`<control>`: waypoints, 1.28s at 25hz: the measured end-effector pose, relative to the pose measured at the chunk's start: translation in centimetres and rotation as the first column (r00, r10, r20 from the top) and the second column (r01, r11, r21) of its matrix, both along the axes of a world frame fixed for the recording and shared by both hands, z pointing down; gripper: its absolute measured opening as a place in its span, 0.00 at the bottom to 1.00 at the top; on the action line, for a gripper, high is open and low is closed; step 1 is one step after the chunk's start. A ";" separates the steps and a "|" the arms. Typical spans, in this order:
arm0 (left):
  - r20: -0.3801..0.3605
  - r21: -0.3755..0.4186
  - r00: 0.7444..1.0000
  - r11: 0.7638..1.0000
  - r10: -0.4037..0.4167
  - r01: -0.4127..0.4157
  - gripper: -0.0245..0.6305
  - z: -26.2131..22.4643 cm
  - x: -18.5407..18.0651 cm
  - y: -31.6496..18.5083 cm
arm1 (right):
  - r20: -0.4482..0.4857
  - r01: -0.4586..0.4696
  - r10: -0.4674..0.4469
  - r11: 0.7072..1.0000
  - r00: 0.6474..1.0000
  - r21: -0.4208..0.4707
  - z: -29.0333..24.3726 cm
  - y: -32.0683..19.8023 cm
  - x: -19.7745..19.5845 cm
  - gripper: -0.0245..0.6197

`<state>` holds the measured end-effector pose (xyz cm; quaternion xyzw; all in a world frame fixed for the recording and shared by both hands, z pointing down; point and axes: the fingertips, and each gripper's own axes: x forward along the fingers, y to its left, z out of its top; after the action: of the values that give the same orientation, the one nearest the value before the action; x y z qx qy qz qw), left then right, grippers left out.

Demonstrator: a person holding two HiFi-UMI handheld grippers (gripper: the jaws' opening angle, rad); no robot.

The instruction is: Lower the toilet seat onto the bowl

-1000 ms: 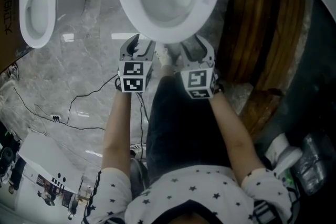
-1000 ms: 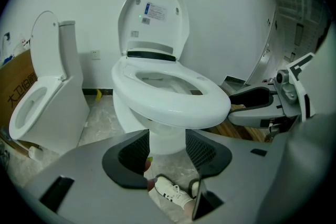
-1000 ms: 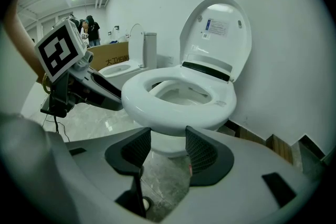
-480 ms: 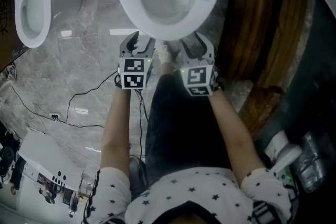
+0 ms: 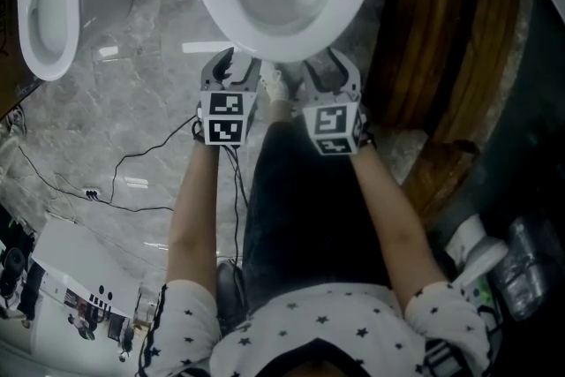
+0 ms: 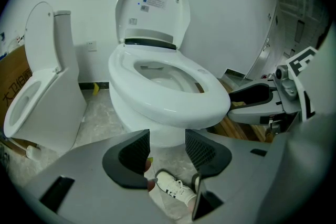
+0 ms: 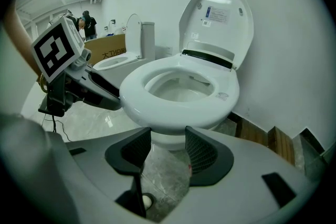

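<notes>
Left gripper (image 5: 235,66) and right gripper (image 5: 328,66): we are holding them side by side just short of the front edge of the bowl (image 6: 123,113), both sets of fingers standing wide and gripping nothing. Toilet seat (image 7: 137,93): we are judging it to be lying flat on the bowl's rim, with only the lid (image 6: 152,8) standing upright at the back edge. Risk: in reaching for a raised part we could be taking the lid by mistake, and a loose hold could be letting it slam down.
</notes>
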<state>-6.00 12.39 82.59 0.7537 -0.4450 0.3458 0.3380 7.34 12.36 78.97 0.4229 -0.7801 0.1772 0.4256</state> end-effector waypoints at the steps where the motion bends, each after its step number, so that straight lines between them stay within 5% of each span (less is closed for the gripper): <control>1: -0.001 -0.003 1.000 1.000 -0.002 0.002 0.37 0.2 -0.1 0.0 | 0.002 -0.001 0.001 1.000 1.000 -0.005 0.4 0.2 0.0 0.36; 32: 0.050 -0.088 0.998 0.995 0.049 -0.045 0.32 5.5 0.3 0.0 | 0.005 -0.038 0.038 0.995 0.999 -0.088 5.4 -0.1 0.1 0.36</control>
<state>-5.71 12.38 88.08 0.7393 -0.4202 0.3922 0.3507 7.46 12.24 84.41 0.4179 -0.7648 0.2210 0.4376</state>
